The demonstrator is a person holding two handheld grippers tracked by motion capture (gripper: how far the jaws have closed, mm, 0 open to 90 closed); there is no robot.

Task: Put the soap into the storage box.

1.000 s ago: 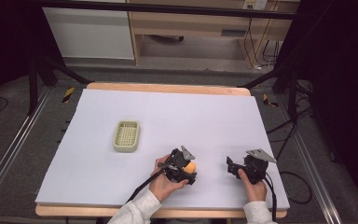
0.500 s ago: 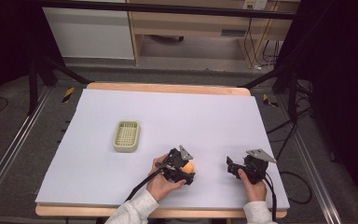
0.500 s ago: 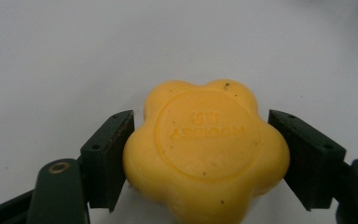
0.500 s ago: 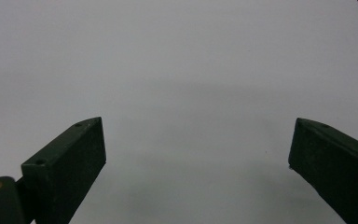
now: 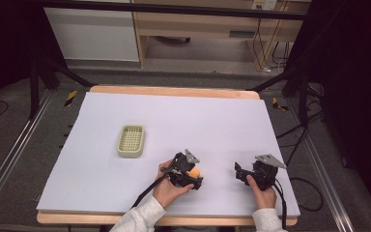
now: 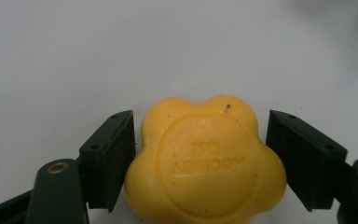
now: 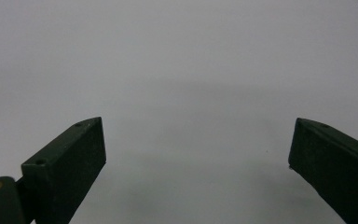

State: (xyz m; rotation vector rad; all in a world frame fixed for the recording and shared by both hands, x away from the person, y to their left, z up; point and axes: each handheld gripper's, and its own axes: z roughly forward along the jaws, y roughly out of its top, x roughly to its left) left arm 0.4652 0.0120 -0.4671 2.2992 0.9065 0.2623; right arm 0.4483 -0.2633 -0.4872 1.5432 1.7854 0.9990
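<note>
A yellow flower-shaped soap bar with stamped letters lies on the white table between the jaws of my left gripper. The jaws have just been opening. The left pad sits close against the soap, and a narrow gap shows at the right pad. In the high view the soap is an orange-yellow spot at the tip of the left gripper, near the table's front edge. My right gripper rests to its right, held by a hand. Its jaws stand wide apart over bare table with nothing between them.
A pale green slotted soap dish stands left of centre on the white table. Black cables trail from both grippers toward the front edge. Dark stands and a cabinet lie beyond the table's far side.
</note>
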